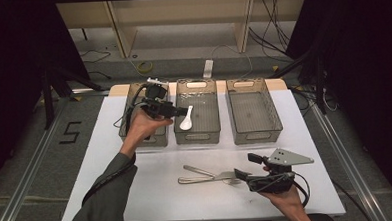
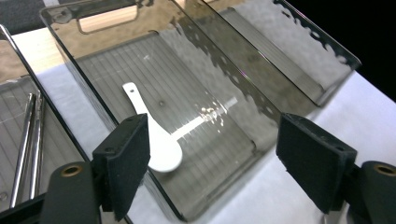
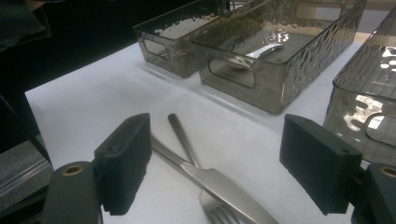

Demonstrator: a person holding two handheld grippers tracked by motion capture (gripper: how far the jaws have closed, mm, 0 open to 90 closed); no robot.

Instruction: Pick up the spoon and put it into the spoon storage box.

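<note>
Sorting cutlery into bins. Left gripper (image 1: pixel 180 111) hangs over the near-left part of the middle bin (image 2: pixel 205 196), jaws spread wide with nothing between them; the white spoon (image 2: pixel 156 135) lies flat on the bin floor just ahead of and below its left jaw, bowl toward the gripper. Drop looks done, so my read is the step in hand is the next pick. Right gripper (image 1: pixel 243 179) sits low on the table, jaws wide apart and holding nothing, with the knife (image 3: pixel 224 186) and fork (image 3: pixel 212 205) crossed right between and in front of its jaws. To do it well: pick one piece, probably the knife on top, come down on its handle clear of the crossing, close square across it, lift straight so the fork isn't dragged. Left bin (image 2: pixel 28 140) already holds metal pieces.
</note>
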